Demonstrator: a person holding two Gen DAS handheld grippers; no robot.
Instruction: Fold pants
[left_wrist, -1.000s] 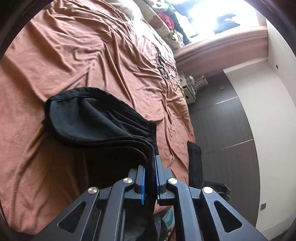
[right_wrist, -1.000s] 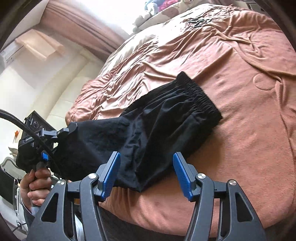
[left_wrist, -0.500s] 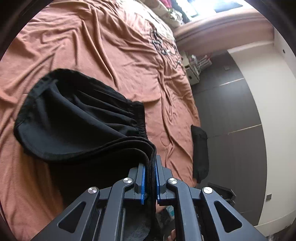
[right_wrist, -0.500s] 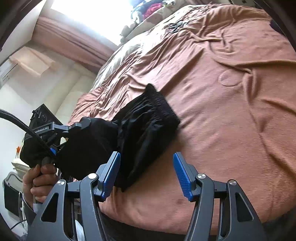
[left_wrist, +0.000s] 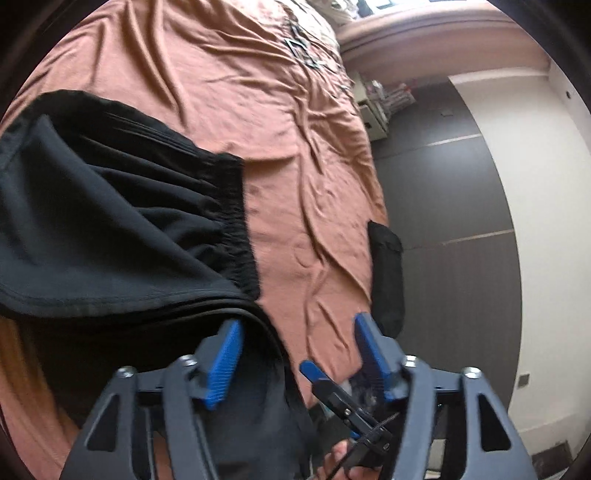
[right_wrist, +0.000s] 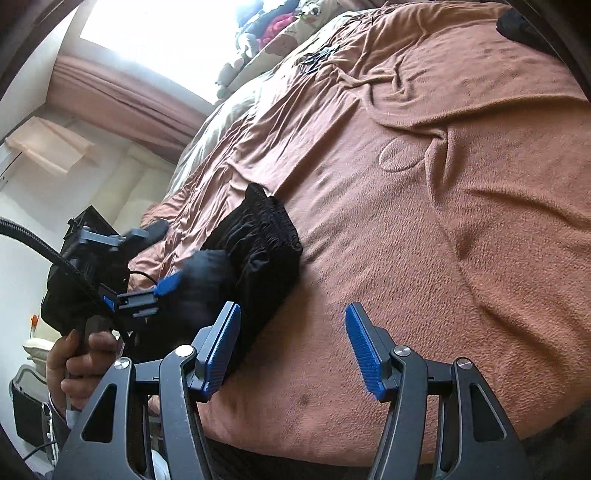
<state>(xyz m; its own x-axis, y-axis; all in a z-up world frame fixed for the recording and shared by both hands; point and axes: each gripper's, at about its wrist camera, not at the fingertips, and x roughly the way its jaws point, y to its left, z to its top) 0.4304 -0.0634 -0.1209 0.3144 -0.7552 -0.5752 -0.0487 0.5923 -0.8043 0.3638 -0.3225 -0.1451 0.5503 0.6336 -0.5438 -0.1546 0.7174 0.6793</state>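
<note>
The left tongs (left_wrist: 295, 350) are opening, their blue pads parted, and the hem of the black pants (left_wrist: 122, 229) hangs slack between them, lying against the left pad with nothing pressing on it. The right tongs (right_wrist: 291, 347) stand about half open with nothing between the pads; the folded bundle lies just to the left of their left pad, whether touching I cannot tell. The pants sit folded near the near edge of the bed (right_wrist: 424, 221), waistband toward the far side, layers stacked on the brown blanket.

The risks, as I judge them: the loosened hem may catch on the ribbed pad as the left tongs draw away, dragging the top layer and undoing the fold. The bundle lies close to the bed edge, so a nudge from either tongs could tip it off. A second dark garment (left_wrist: 386, 273) hangs at the right side of the bed, well apart
</note>
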